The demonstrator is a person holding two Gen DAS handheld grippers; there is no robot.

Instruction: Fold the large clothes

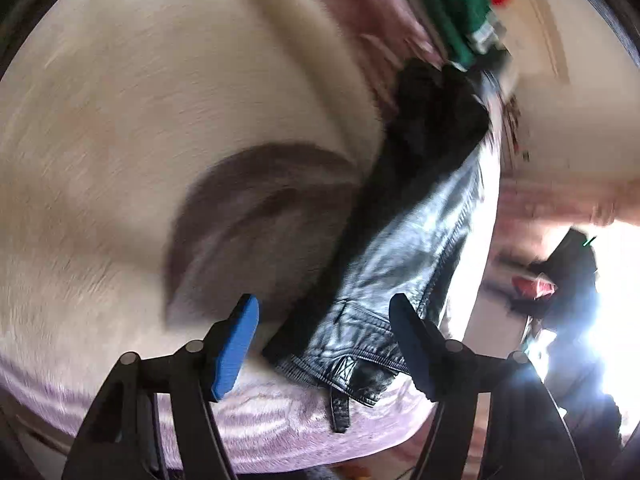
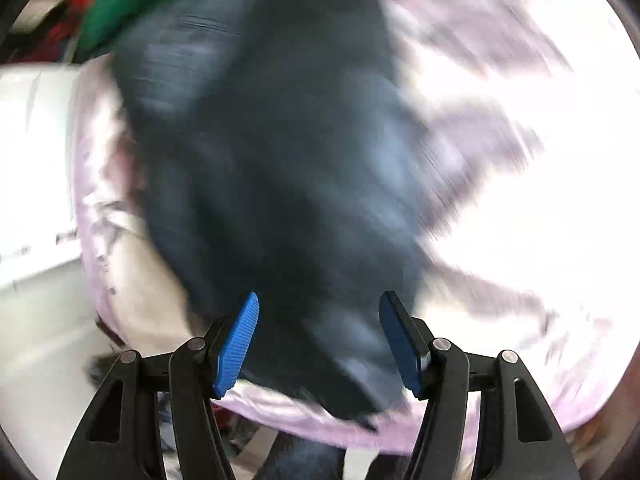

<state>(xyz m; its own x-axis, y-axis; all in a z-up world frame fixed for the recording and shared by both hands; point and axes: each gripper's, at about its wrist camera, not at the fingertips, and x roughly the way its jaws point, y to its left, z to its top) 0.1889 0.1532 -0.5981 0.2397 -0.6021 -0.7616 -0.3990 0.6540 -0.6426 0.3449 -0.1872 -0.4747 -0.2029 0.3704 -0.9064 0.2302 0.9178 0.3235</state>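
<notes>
The left gripper (image 1: 324, 344) is seen with jaws spread wide and empty above the black leather jacket (image 1: 404, 264), whose hem lies at six o'clock on pale bedding (image 1: 120, 120), while the right gripper (image 2: 318, 344) is likewise parted, nothing gripped, over the blurred jacket.

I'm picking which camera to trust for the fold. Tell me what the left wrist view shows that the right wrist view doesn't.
Only the left wrist view shows the cream fuzzy blanket with its grey curved patch, and the black shiny leather jacket's sharp seams and dangling strap. Only the right wrist view shows a white wall beside the bed, everything motion-blurred. Both show the jacket, pale lilac bedsheet, green fabric, and open blue-padded jaws.
</notes>
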